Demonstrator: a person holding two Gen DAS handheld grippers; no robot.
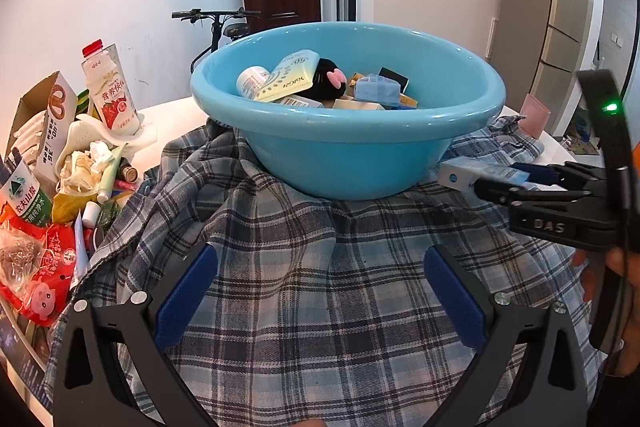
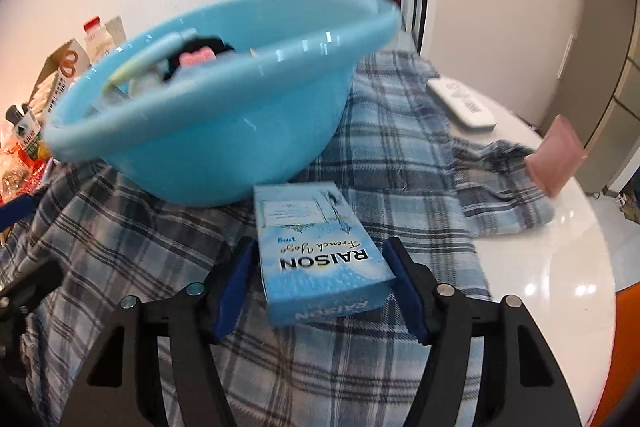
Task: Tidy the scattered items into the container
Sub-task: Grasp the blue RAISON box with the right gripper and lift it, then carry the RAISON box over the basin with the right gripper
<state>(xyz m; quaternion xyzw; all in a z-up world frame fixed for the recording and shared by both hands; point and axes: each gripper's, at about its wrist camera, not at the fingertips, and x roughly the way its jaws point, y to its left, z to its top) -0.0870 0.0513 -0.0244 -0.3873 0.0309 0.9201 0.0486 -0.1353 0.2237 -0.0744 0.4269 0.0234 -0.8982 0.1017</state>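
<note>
A light blue bowl stands on a plaid cloth and holds several small boxes, a tube and a black plush with a pink bow. A pale blue RAISON box lies on the cloth right beside the bowl's base. My right gripper straddles this box, the right pad at its edge and a thin gap at the left pad, so it is open. My left gripper hovers wide open over bare cloth in front of the bowl, with nothing between its fingers.
A clutter pile sits at the left: a strawberry milk bottle, a cardboard carton, a red snack bag, tissues. A white flat case and a pink pouch lie at the right on the white round table.
</note>
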